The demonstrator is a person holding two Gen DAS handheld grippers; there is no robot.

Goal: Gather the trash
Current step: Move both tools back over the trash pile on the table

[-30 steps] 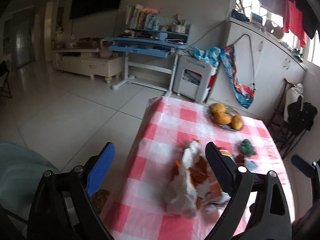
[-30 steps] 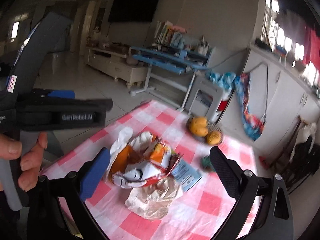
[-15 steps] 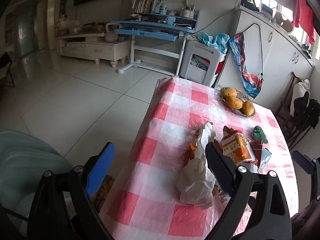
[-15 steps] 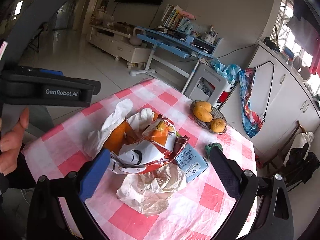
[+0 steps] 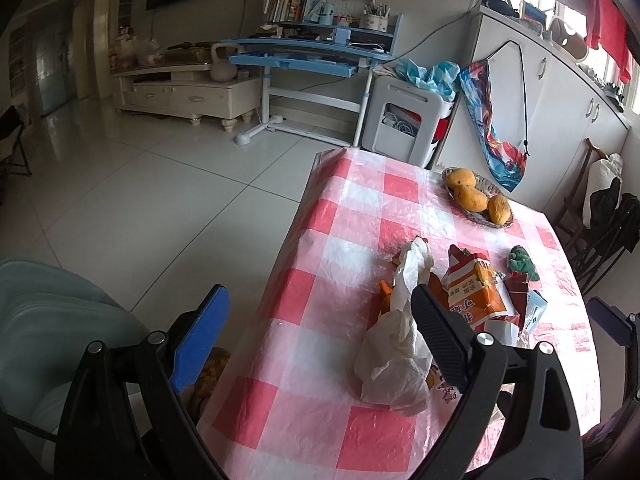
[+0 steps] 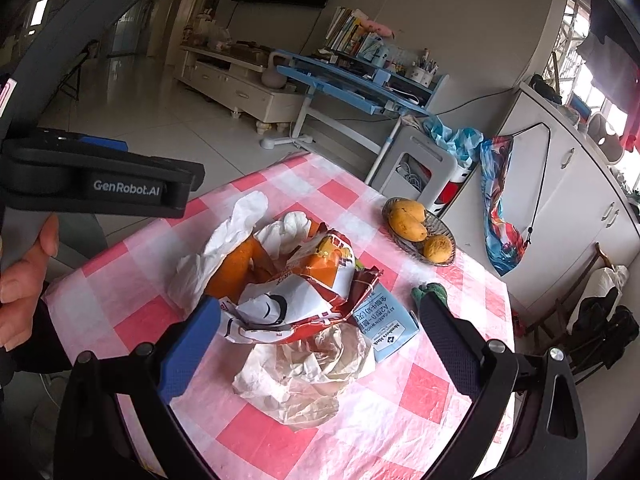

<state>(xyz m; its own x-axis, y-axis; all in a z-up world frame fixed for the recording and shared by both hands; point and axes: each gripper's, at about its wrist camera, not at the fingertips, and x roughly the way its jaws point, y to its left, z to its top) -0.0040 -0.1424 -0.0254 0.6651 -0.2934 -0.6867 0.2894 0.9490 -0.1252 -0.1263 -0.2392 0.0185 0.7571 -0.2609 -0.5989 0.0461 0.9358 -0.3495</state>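
Pink table point(image 6: 424, 396): we see a trash pile point(image 6: 288, 292).
Tongs: our left gripper point(image 5: 320, 336) and right gripper point(image 6: 316, 340) are wide apart, empty.
Next: we think, grab a wrapper.

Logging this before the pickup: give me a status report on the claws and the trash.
Both claws open, left claw and right claw, holding nothing. Trash pile on the checked table, untouched. Basket of mangoes stands apart behind it, nothing blocking.
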